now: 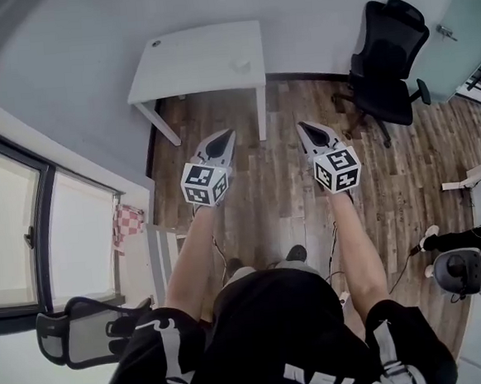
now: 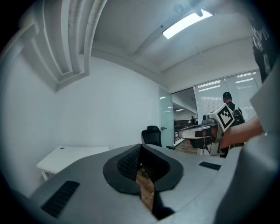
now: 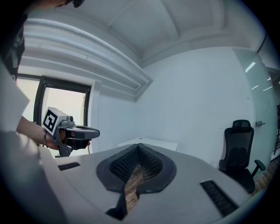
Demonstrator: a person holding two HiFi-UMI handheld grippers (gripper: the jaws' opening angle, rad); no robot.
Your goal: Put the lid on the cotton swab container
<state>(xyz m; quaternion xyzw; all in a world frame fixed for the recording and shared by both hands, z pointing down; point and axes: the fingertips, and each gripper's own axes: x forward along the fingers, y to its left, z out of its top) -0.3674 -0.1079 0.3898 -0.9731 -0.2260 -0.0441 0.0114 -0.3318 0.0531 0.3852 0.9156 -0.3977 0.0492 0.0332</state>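
Left tool [image 1: 226, 135] and right tool [image 1: 303, 127] — both pinched closed, holding nothing.

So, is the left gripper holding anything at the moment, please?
No, the left gripper has its jaws shut together with nothing between them.

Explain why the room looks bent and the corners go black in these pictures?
Head view: a wide lens bows straight lines, and the window at left is washed out white. Left gripper view: a round black border from the fisheye lens, and the ceiling light glares. Right gripper view: the same black border, and the ceiling ridges curve.
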